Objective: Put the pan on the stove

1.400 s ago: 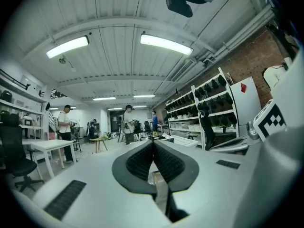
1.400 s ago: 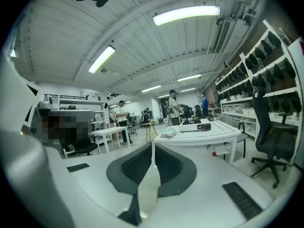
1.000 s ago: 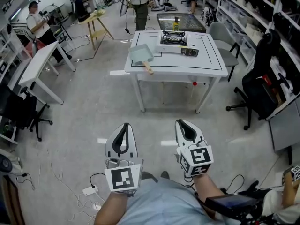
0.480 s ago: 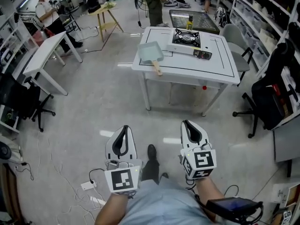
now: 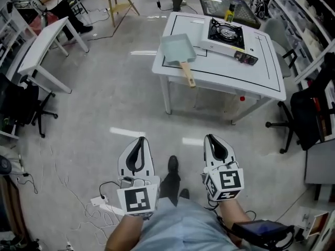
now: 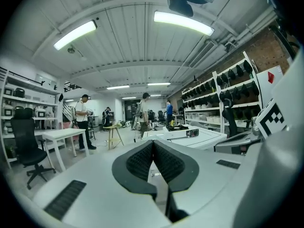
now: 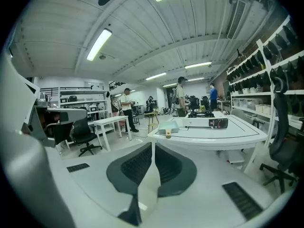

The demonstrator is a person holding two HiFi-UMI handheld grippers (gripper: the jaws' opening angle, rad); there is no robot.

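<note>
**Head view:** table (image 5: 225, 69), white. Pan (image 5: 177, 50), pale blue and rectangular, lies on the table's left part, its wooden handle (image 5: 187, 73) reaching the table's near edge. Stove (image 5: 226, 35) sits toward the table's far side. Left gripper (image 5: 137, 141) and right gripper (image 5: 213, 139) are well short of the table.

**Left gripper view:** jaws pressed together, nothing between them.

**Right gripper view:** jaws likewise closed and empty.

**Handling:** pan is probably rigid and fairly light; best gripped by the handle.

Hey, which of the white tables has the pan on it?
The square table with the black outline: the pale blue pan lies near its left edge beside the stove. The long table on the left shows none.
</note>
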